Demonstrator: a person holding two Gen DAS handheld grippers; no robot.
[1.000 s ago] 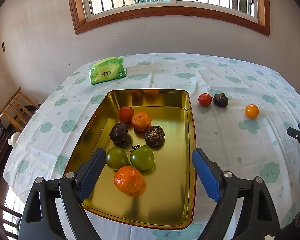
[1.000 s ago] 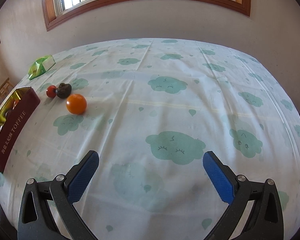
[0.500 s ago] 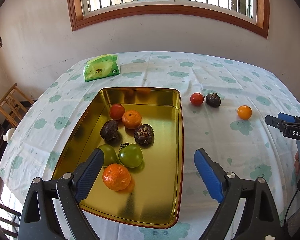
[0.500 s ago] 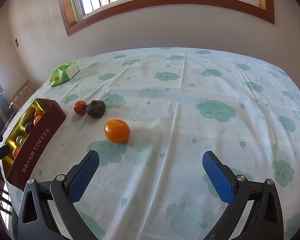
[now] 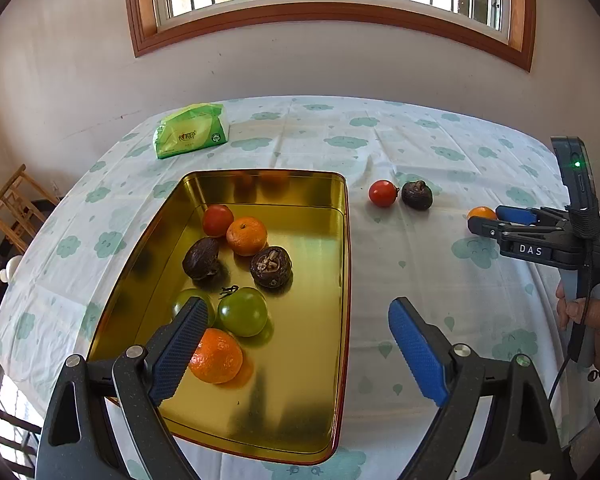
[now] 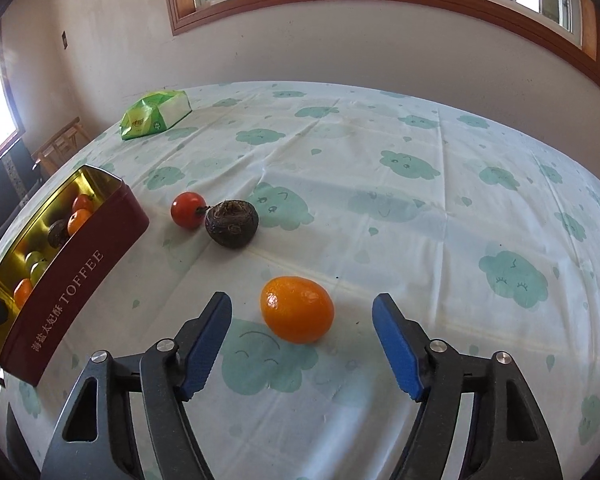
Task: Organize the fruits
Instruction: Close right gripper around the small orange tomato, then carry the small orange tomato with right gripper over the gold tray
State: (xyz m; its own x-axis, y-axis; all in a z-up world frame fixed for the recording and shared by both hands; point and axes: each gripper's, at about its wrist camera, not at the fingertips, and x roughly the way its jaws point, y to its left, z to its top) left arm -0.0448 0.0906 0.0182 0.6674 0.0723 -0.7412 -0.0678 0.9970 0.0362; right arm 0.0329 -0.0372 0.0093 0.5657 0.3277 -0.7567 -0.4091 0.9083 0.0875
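My right gripper [image 6: 302,312] is spread wide, and the loose orange [image 6: 297,309] lies on the tablecloth [image 6: 380,208] between its two blue pads [image 6: 204,344], touching neither; there is bare cloth on both sides of the fruit. From the left wrist view I see that same gripper [image 5: 485,219] side-on, with "DAS" printed on its black body.

Beyond the orange, a red tomato [image 6: 188,210] and a dark brown fruit [image 6: 231,223] sit touching each other, well apart from the orange and near the far corner of the tin [image 6: 72,276]. The tin's maroon outer wall reads "TOFFEE", with a line of Chinese characters beside it that I cannot make out fully. Its long wall runs just left of my right gripper's path, with a strip of open cloth between.

My left gripper [image 5: 296,344] is released too, held over the near end of the tin's gold interior [image 5: 300,360]. Inside lie two oranges [image 5: 216,356], two green tomatoes [image 5: 243,311], two dark brown fruits [image 5: 271,266] and a red tomato [image 5: 217,220], clustered toward the left and middle; the right half of the tin floor is bare. The tin's near edge lies close to the table's near edge.

A green tissue pack [image 5: 191,131] rests near the table's far left corner; its label is too small to read.
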